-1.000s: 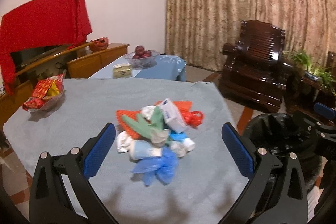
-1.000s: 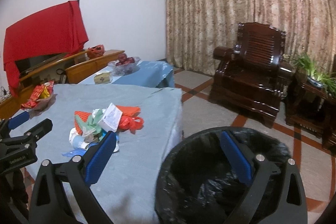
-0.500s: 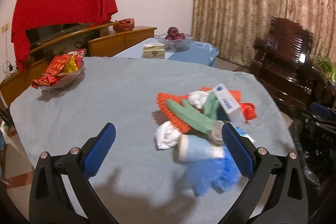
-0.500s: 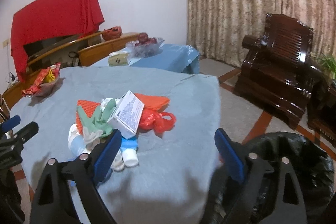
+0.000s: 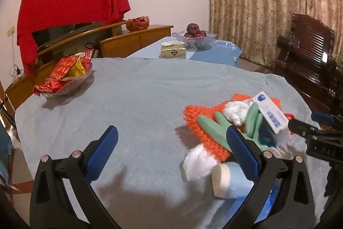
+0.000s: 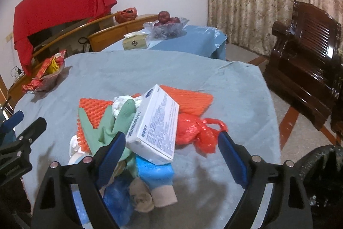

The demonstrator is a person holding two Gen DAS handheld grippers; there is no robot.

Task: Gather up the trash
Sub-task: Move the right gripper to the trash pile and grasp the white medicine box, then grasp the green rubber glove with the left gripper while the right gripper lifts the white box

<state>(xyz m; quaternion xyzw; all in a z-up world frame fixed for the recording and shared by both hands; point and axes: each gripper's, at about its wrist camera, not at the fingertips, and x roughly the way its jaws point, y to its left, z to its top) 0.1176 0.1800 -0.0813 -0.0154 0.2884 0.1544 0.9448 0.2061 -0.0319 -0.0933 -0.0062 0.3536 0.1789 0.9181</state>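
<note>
Both claws have descended toward the trash pile [image 6: 139,121].

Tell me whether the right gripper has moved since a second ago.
Yes. The right gripper has swung away from the black trash bin, toward the trash pile on the table; its fingers now frame the white box.

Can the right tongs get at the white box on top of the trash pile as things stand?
Probably yes. The white box lies uppermost on the pile, nothing over it, and the right tongs are open just in front of it. The green glove crowds one side.
</note>
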